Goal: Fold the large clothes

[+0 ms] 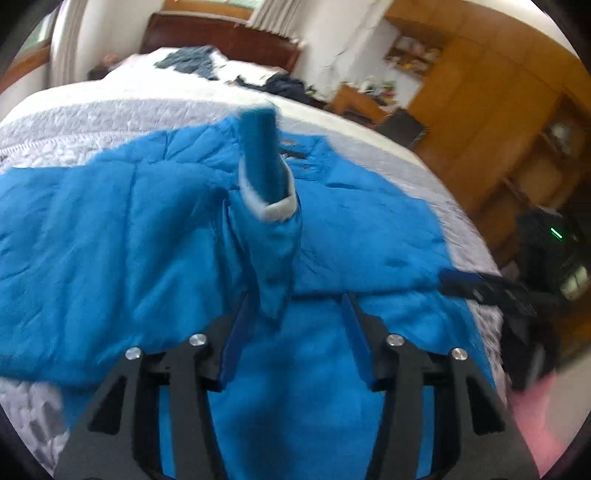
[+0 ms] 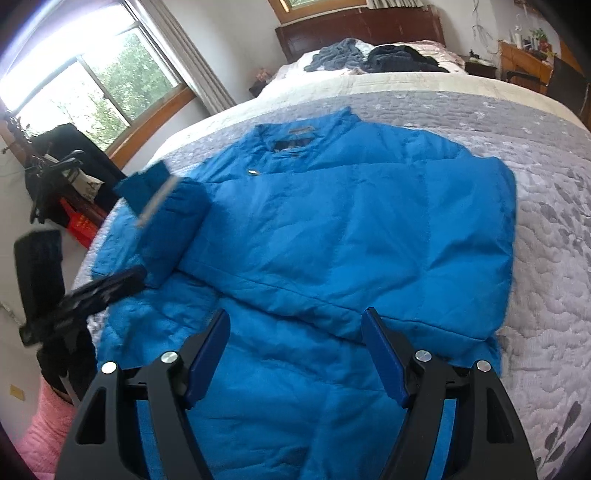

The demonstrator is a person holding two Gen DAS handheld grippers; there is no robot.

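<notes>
A large blue padded jacket lies spread on the bed, collar toward the headboard; the left wrist view shows it too. One sleeve, its cuff lined in white, stands up blurred in the air over the jacket's body. In the right wrist view that sleeve is above the jacket's left side. My left gripper is open, and the sleeve's lower end hangs beside its left finger, unclamped. My right gripper is open over the jacket's lower part with nothing between its fingers. Each gripper shows in the other's view: left gripper, right gripper.
The grey-and-white quilt covers the bed. Dark clothes are heaped near the wooden headboard. A window, a red crate and black items stand left of the bed. A wooden wardrobe is on the other side. A pink sleeve is at my lower left.
</notes>
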